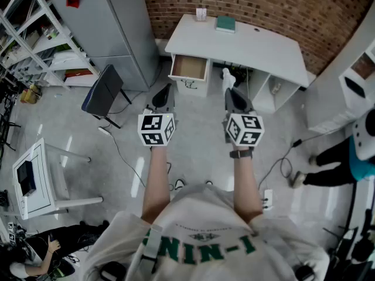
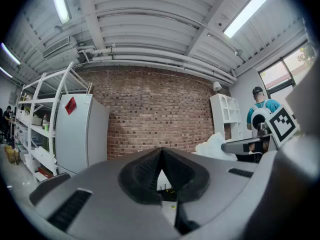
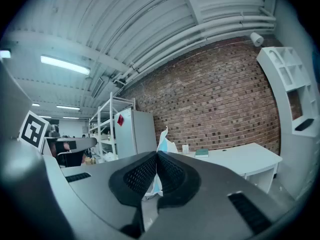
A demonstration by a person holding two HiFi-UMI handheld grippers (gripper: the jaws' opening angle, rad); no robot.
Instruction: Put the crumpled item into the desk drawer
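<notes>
A white desk [image 1: 258, 48] stands against the brick wall, and its left drawer [image 1: 188, 67] is pulled open and looks empty. My right gripper [image 1: 229, 91] is shut on the crumpled white and light-blue item [image 1: 227, 76], held in the air in front of the desk, right of the drawer. In the right gripper view the item [image 3: 163, 143] sticks up from between the closed jaws of my right gripper [image 3: 156, 156]. My left gripper [image 1: 164, 91] is shut with nothing in it, level with the right one and short of the drawer. The left gripper view shows the crumpled item [image 2: 214, 147] off to the right.
A grey cabinet [image 1: 117, 28] stands left of the desk, with a black chair [image 1: 104, 92] before it. A green book [image 1: 225, 23] lies on the desk top. A white shelf unit [image 1: 351, 81] and a person [image 1: 345, 157] are at the right. A small white table [image 1: 35, 177] is at the left.
</notes>
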